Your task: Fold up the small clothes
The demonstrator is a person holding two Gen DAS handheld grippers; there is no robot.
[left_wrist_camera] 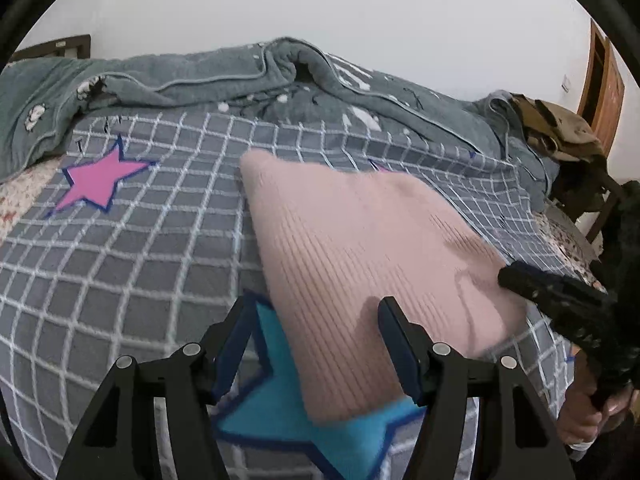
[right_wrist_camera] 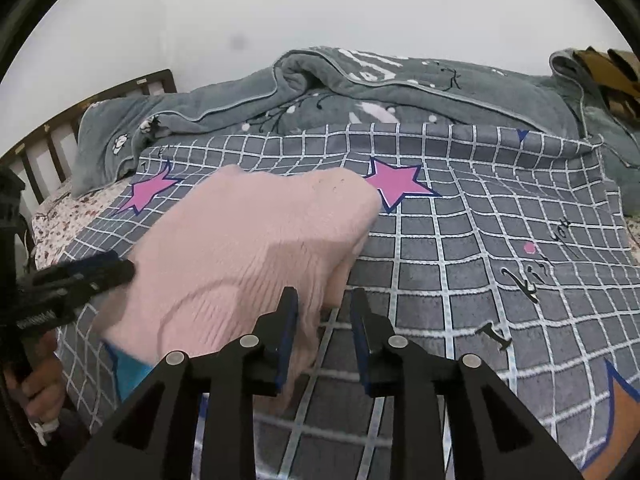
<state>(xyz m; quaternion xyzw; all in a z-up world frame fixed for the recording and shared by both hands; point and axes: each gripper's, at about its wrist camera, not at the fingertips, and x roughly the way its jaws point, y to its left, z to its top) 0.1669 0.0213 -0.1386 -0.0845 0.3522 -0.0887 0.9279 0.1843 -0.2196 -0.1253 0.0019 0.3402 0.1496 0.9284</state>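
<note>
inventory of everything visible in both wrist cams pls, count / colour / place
knit garment: 1, pale pink, ribbed, lying folded on the checked sheet, mid-bed
checked sheet: 1, grey with white grid, spread over the bed
star prints: 2 pink, 1 blue partly under the garment, all printed on the sheet
blanket: 1, grey-green, bunched along the far side of the bed
floral sheet: 1, white with red flecks, showing at the bed's edges
headboard: 1, dark wood, slatted, far left in the right wrist view
door: 1, brown wood, far right
tan clothing pile: 1, beside the blanket, far right
left gripper: open, over the garment's near edge
right gripper: open, at the garment's near right edge
</note>
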